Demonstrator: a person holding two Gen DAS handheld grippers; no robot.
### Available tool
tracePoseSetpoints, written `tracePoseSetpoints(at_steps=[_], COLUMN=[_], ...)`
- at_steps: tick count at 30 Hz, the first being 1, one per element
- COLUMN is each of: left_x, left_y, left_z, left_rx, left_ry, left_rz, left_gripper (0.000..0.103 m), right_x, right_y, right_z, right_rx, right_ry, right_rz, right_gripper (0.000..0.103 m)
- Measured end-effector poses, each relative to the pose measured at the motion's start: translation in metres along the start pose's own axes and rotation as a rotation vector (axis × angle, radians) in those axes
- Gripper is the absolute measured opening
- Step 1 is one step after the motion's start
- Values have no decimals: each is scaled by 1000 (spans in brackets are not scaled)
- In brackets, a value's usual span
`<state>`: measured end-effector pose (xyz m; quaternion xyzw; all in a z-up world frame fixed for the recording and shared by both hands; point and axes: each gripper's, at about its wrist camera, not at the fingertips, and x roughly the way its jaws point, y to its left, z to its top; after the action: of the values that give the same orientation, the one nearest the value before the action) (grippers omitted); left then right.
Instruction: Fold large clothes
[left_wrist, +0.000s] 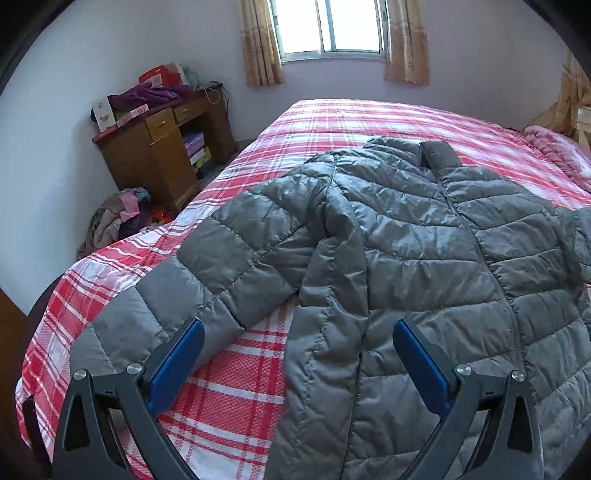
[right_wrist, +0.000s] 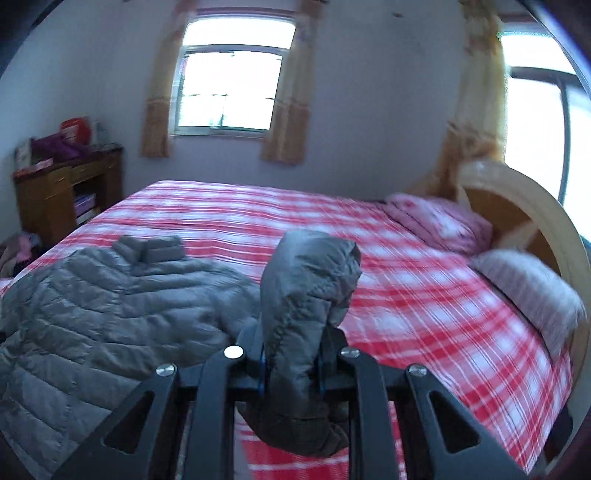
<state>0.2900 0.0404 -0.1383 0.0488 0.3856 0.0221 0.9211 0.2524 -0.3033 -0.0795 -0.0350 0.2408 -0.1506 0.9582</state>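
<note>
The left gripper (left_wrist: 298, 363) hangs with jaws wide apart over one grey jacket (left_wrist: 424, 258) spread on the plaid bed (left_wrist: 229, 387); the right gripper (right_wrist: 291, 363) is clamped on a lifted sleeve (right_wrist: 306, 288), its blue pads nearly hidden by fabric. Beyond lie two pillows (right_wrist: 439, 221), blurred, one desk (left_wrist: 162, 155) and two windows (right_wrist: 229, 88), one cut off.
</note>
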Motion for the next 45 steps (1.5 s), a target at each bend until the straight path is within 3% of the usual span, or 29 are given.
tracePoseSetpoints(at_steps=[6, 12, 14, 15, 16, 18, 23, 30, 36, 37, 39, 40, 42, 45], left_x=[-3, 4, 2, 0, -2, -6, -12, 17, 63, 70, 83, 87, 81, 60], left_y=[10, 17, 17, 17, 17, 14, -17, -128, -207, -213, -224, -225, -222, -208], left_z=[3, 2, 3, 5, 6, 11, 27, 51, 59, 59, 58, 58, 60, 65], left_rx=[-2, -13, -5, -4, -6, -12, -7, 96, 167, 172, 176, 169, 169, 188], left_ry=[-22, 9, 3, 0, -3, -9, -6, 68, 113, 120, 159, 186, 169, 87], left_rz=[13, 1, 8, 11, 10, 3, -67, -226, -238, -232, -252, -278, -283, -250], left_gripper=[102, 102, 102, 102, 102, 102, 102, 102, 100, 94, 43, 33, 20, 16], right_x=[8, 33, 42, 43, 45, 41, 9, 16, 25, 26, 30, 32, 36, 37], right_y=[85, 151, 164, 170, 173, 175, 161, 90, 53, 50, 45, 43, 38, 32], right_z=[-9, -33, -41, -43, -48, -54, -71, -104, -132, -135, -144, -148, -156, -160], right_rx=[-134, -206, -214, -214, -210, -198, -207, -100, -28, -24, -12, -3, 19, 38], right_ry=[-9, 30, 58, 69, 88, 105, 81, 144, 203, 208, 222, 231, 248, 255], right_rz=[88, 160, 191, 209, 245, 286, 353, 235, 189, 186, 178, 178, 180, 189], right_gripper=[21, 21, 29, 44, 68, 87, 87, 87, 87, 87, 87, 87, 87, 87])
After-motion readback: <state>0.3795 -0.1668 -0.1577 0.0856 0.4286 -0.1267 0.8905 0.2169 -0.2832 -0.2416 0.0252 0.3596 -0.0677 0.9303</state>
